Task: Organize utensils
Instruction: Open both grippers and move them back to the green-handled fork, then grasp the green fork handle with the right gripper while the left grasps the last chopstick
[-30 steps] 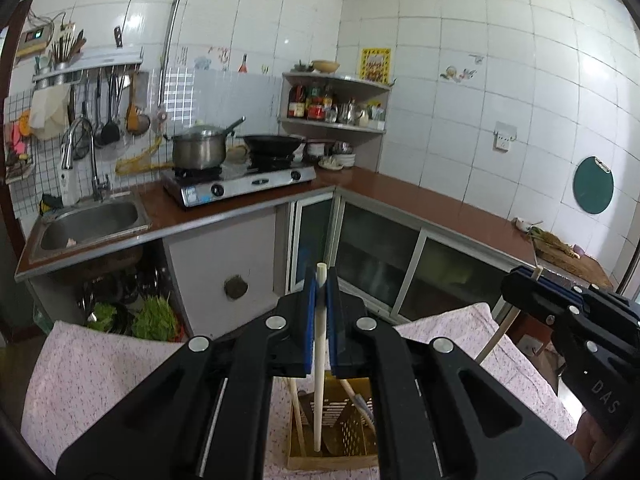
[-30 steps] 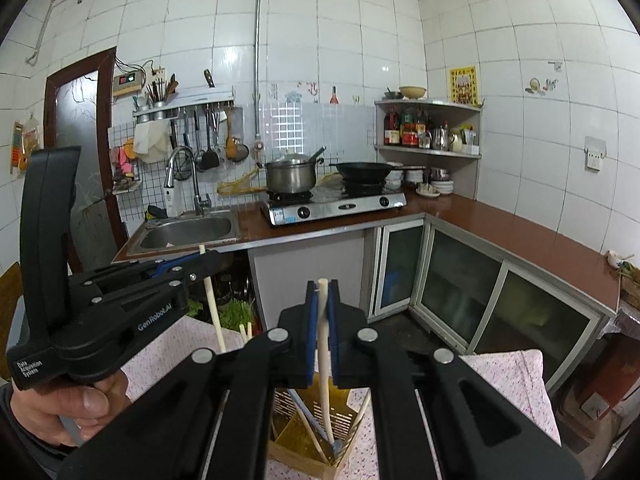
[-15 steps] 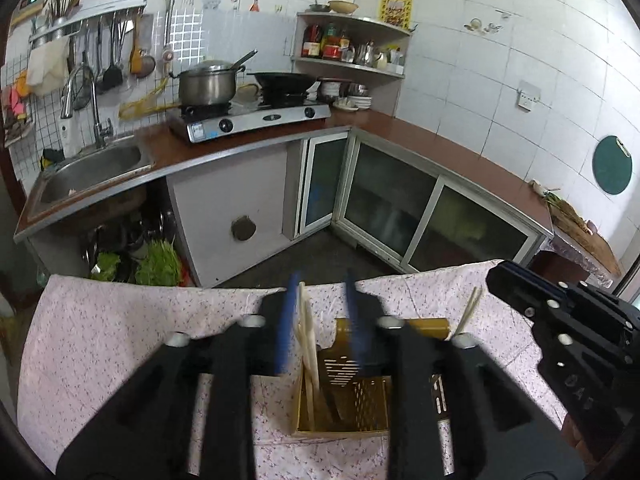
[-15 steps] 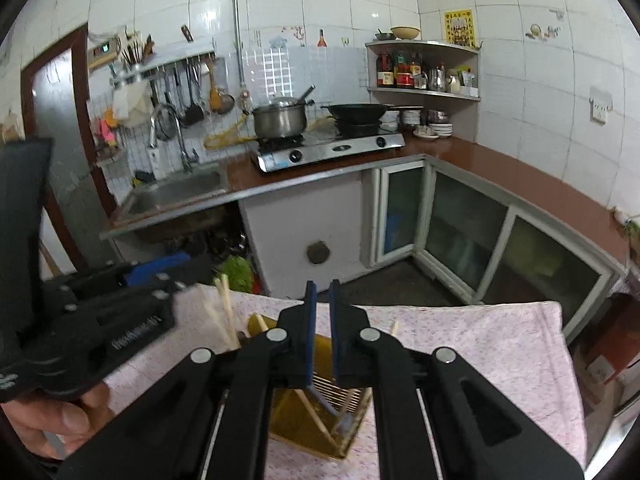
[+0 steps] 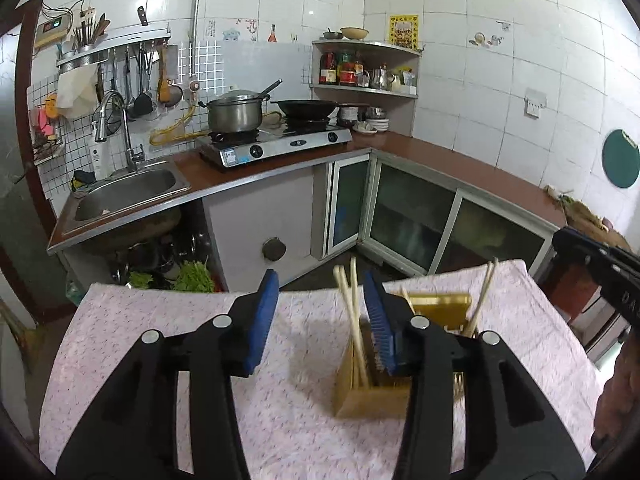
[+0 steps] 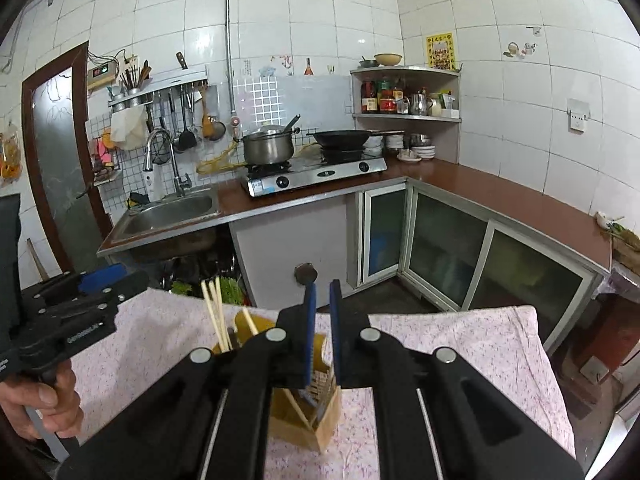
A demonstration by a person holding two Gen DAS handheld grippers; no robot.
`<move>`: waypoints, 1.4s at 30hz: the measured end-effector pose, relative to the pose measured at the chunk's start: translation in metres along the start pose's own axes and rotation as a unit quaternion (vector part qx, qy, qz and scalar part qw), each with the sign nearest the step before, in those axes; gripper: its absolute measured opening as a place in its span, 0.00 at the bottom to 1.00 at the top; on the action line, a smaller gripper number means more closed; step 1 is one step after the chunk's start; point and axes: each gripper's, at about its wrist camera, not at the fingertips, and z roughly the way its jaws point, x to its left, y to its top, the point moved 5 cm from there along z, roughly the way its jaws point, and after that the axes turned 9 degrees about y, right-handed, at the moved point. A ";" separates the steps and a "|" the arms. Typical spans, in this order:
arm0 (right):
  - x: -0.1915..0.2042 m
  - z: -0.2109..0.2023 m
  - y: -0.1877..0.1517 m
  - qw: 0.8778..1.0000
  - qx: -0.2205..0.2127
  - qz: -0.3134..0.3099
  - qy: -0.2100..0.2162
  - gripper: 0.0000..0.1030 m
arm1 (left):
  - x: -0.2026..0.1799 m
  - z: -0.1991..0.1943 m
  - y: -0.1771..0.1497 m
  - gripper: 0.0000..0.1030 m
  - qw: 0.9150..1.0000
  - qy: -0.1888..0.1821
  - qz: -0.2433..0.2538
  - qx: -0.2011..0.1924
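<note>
While the left gripper [image 5: 320,308] hangs over the pink flowered tablecloth [image 5: 168,320], the left wrist view shows its blue-padded jaws apart and opening, with nothing pressed between the pads. A pair of pale chopsticks [image 5: 352,320] stands inside the gap, near the right-hand pad but not clamped by it, leaning in the near-left compartment of the wooden utensil holder [image 5: 360,400]. Another pair of chopsticks [image 5: 484,292] sticks up from the holder's far right side. The holder sits on the cloth toward the right of centre. At the right edge the right gripper [image 5: 592,256] comes into view, with part of a hand [image 5: 616,392] below it.

Seen from the right wrist view, the right gripper [image 6: 322,320] has its jaws drawn almost together, a thin slit between the blue pads and nothing in it. Below them stands the utensil holder [image 6: 320,428], its slatted wall showing, with chopsticks [image 6: 214,316] rising from its far left corner. On the left, a hand [image 6: 44,404] grips the handle of the left gripper [image 6: 108,280] above the tablecloth [image 6: 460,352].
</note>
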 end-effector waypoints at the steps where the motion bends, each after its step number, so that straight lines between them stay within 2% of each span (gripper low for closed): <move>1: 0.000 -0.004 -0.007 1.000 0.003 0.001 -0.001 0.16 | 0.004 -0.005 -0.009 0.44 1.000 -0.002 -0.001 0.003; 3: -0.002 -0.011 -0.019 1.000 0.006 0.001 -0.002 0.32 | 0.012 -0.013 -0.026 0.46 1.000 -0.004 -0.008 0.012; 4: -0.001 -0.014 -0.027 1.000 0.011 0.000 -0.001 0.34 | 0.015 -0.016 -0.037 0.46 1.000 -0.005 -0.008 0.019; 10: 0.000 -0.034 -0.105 0.999 0.046 0.020 0.003 0.34 | 0.041 -0.032 -0.111 0.46 0.998 0.022 -0.026 0.051; 12: 0.001 -0.040 -0.130 0.998 0.056 0.033 0.007 0.35 | 0.044 -0.043 -0.142 0.46 0.998 0.032 -0.013 0.054; 17: 0.015 -0.054 -0.208 0.994 0.091 0.058 0.018 0.36 | 0.050 -0.064 -0.201 0.51 0.997 0.025 -0.028 0.073; 23: 0.025 -0.065 -0.270 0.988 0.135 0.068 0.012 0.37 | 0.057 -0.073 -0.254 0.52 0.992 0.017 -0.050 0.116; 28: 0.027 -0.079 -0.288 0.987 0.143 0.075 0.005 0.37 | 0.068 -0.083 -0.283 0.52 0.989 0.017 -0.050 0.138; 32: 0.032 -0.083 -0.288 0.986 0.151 0.065 0.010 0.38 | 0.069 -0.086 -0.291 0.52 0.988 0.014 -0.049 0.148; 34: 0.034 -0.081 -0.285 0.987 0.152 0.060 0.013 0.41 | 0.069 -0.086 -0.291 0.53 0.987 0.012 -0.047 0.150; 38: 0.046 -0.065 -0.277 0.986 0.160 0.035 0.024 0.42 | 0.068 -0.078 -0.288 0.60 0.987 0.015 -0.050 0.152; 42: 0.056 -0.030 -0.277 0.980 0.197 0.008 0.028 0.42 | 0.066 -0.052 -0.283 0.60 0.980 0.000 -0.063 0.191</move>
